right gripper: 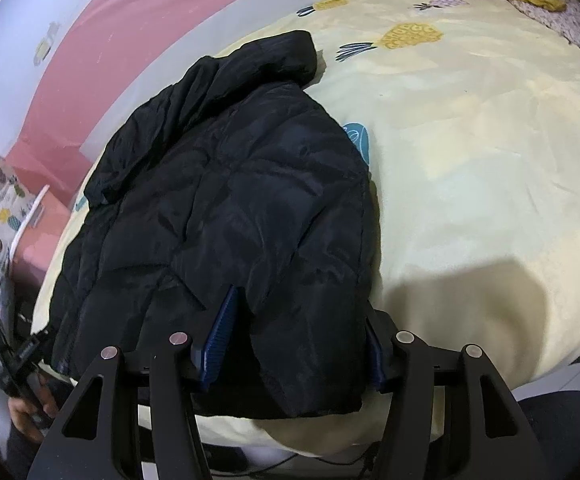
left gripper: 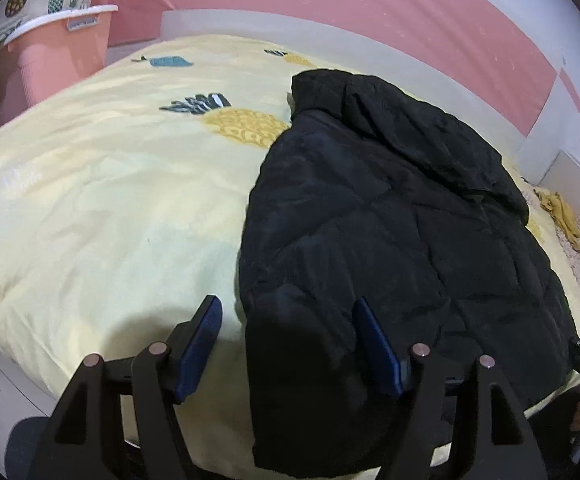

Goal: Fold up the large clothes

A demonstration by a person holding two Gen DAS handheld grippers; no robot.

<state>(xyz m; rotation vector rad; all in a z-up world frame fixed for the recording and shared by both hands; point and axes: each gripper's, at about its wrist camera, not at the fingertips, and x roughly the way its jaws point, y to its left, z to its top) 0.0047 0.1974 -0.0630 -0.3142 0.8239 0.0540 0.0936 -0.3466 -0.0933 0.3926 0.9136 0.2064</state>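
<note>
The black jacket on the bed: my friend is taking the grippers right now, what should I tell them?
Left gripper: jaws open, over the jacket hem's left edge, holding nothing.
Right gripper: jaws open, astride the hem's right corner, not clamped.
Jacket lies on the bed, folded narrow, collar at the far end.
Left: fold the hem up toward the collar.

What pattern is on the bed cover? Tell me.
Pale yellow bed cover with pineapples; right wrist view.
</note>
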